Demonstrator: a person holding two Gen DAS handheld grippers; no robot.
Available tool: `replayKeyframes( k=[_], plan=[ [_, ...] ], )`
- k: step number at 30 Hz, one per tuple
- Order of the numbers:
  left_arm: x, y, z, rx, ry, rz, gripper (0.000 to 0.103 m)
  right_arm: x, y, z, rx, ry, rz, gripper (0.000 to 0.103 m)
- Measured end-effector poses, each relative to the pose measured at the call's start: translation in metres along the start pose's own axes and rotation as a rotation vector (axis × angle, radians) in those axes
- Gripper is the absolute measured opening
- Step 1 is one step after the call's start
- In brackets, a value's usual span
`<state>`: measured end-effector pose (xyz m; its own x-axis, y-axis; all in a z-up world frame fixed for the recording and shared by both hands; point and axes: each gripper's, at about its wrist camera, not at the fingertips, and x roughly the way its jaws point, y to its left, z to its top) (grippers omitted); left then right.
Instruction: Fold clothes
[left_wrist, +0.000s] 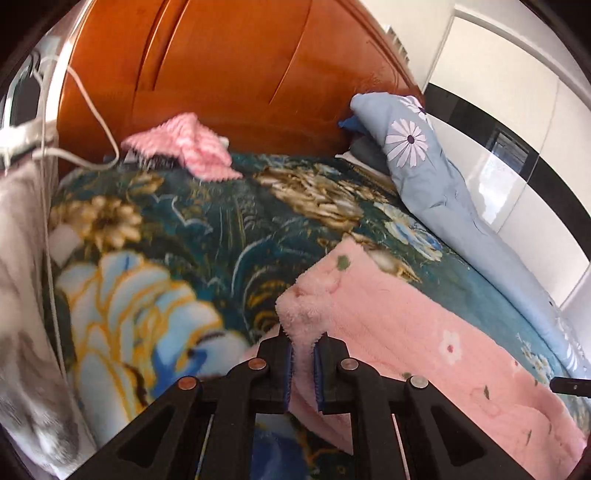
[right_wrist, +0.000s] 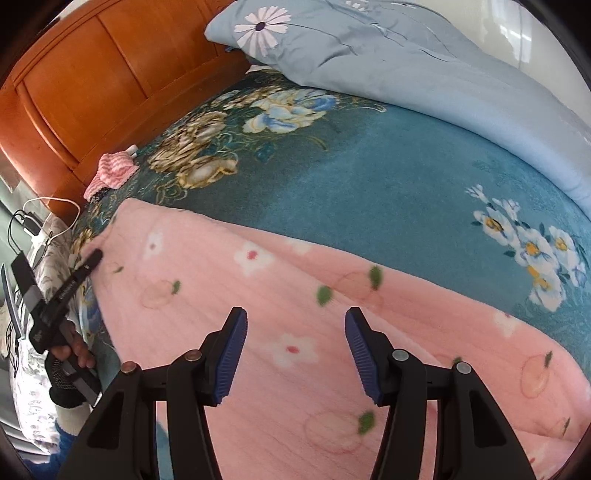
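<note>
A pink fleece garment with white flowers and green leaves lies spread on the teal floral bed blanket. My left gripper is shut on the garment's fluffy corner and holds it slightly raised above the blanket. In the right wrist view the left gripper shows at the garment's left corner. My right gripper is open and empty, hovering just over the middle of the pink garment. Its tip shows at the right edge of the left wrist view.
An orange wooden headboard stands at the back. A small pink-and-white striped cloth lies near it. A light blue quilt with daisies runs along the right side. White cables and grey floral bedding are at the left.
</note>
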<state>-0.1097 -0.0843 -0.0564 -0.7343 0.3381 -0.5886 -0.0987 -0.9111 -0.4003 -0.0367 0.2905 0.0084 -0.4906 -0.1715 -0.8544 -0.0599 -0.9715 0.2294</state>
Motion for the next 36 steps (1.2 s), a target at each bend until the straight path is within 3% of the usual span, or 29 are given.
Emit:
replayKeyframes(
  k=[6,8,13,15,17,18,21,25,29,30,31,32,34,36],
  plan=[
    [-0.009,0.014,-0.009,-0.145,0.016,-0.060,0.014,0.035,0.078,0.062,-0.170,-0.003,0.147,0.057],
    [-0.012,0.019,-0.014,-0.201,0.027,-0.062,0.022,0.054,0.103,0.085,-0.205,0.005,0.201,0.057],
    [-0.012,0.016,-0.017,-0.231,0.061,-0.035,0.029,0.122,0.158,0.130,-0.321,0.123,0.300,0.060],
    [-0.016,0.011,-0.019,-0.217,0.055,0.039,0.029,0.144,0.173,0.137,-0.386,0.159,0.297,0.060],
    [-0.022,0.007,-0.021,-0.201,0.034,0.127,0.053,0.161,0.184,0.138,-0.452,0.205,0.325,0.060],
    [-0.025,0.007,-0.023,-0.194,0.015,0.155,0.055,0.168,0.188,0.136,-0.488,0.234,0.335,0.060],
    [-0.020,0.010,-0.025,-0.211,0.025,0.099,0.061,0.185,0.197,0.130,-0.590,0.280,0.314,0.061],
    [-0.012,0.011,-0.020,-0.218,0.019,0.061,0.068,0.200,0.196,0.131,-0.588,0.285,0.338,0.071],
    [-0.005,0.008,-0.019,-0.218,0.032,-0.001,0.066,0.197,0.193,0.126,-0.532,0.276,0.361,0.070],
    [-0.004,0.006,-0.020,-0.209,0.031,-0.006,0.066,0.195,0.193,0.124,-0.526,0.280,0.366,0.059],
    [-0.003,0.005,-0.021,-0.199,0.031,-0.012,0.061,0.192,0.194,0.121,-0.519,0.284,0.370,0.042],
    [-0.001,0.008,-0.022,-0.220,0.041,-0.046,0.041,0.190,0.194,0.120,-0.516,0.284,0.368,0.035],
    [0.001,0.014,-0.021,-0.262,0.052,-0.108,0.018,0.184,0.195,0.120,-0.519,0.277,0.350,0.018],
    [-0.003,0.014,-0.014,-0.256,0.029,-0.117,0.015,0.174,0.199,0.121,-0.533,0.258,0.322,0.013]
  ],
)
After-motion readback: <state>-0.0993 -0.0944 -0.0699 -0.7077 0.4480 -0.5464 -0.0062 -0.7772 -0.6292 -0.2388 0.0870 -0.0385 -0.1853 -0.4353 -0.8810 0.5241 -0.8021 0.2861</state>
